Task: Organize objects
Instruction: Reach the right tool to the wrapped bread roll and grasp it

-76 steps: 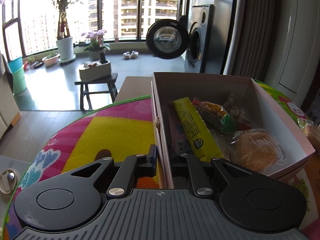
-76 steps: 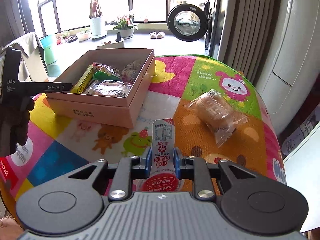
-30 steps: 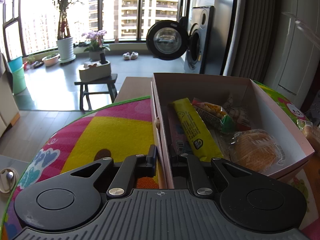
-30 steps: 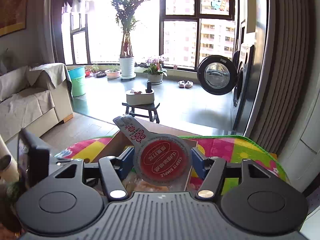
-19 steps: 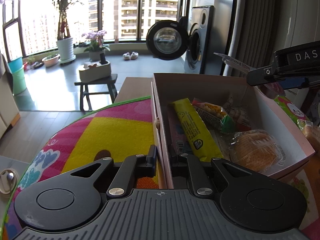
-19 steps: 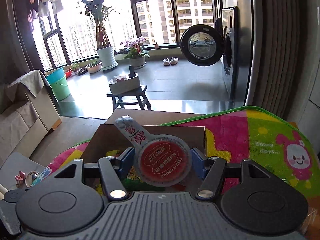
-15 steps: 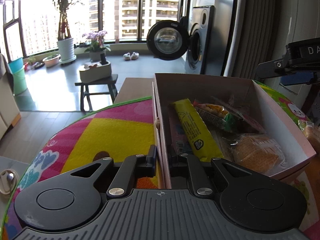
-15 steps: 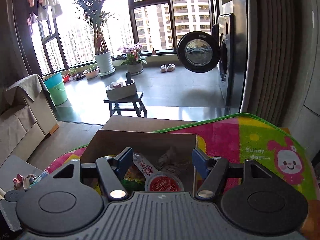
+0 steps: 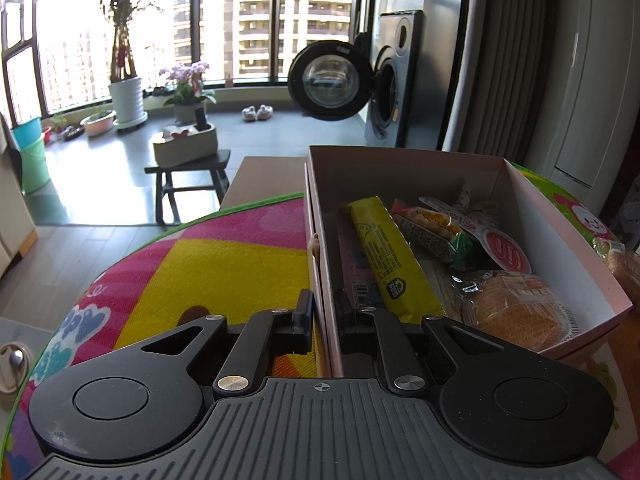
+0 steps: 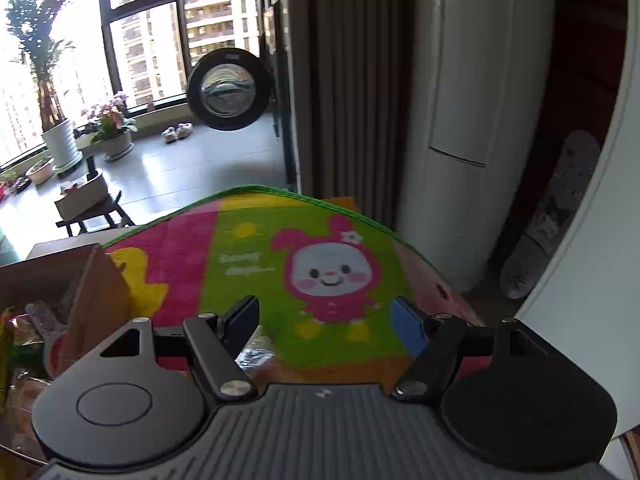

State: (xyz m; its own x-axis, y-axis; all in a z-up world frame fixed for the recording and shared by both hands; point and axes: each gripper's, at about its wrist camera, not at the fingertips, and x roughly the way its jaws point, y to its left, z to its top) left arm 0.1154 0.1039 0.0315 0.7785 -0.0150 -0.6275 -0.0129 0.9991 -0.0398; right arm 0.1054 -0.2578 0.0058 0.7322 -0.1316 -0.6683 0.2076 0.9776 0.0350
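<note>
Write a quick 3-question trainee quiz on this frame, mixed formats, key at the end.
1. True or false: the left gripper is clamped on the near wall of the pink box.
2. Multiple choice: the right gripper is A) shut on a snack, B) open and empty over the play mat, C) shut on the box wall.
3. Fill in: the red round-lidded snack cup lies inside the ____, beside the yellow snack bar and the wrapped bun.

Key: 1 true; 2 B; 3 box.
</note>
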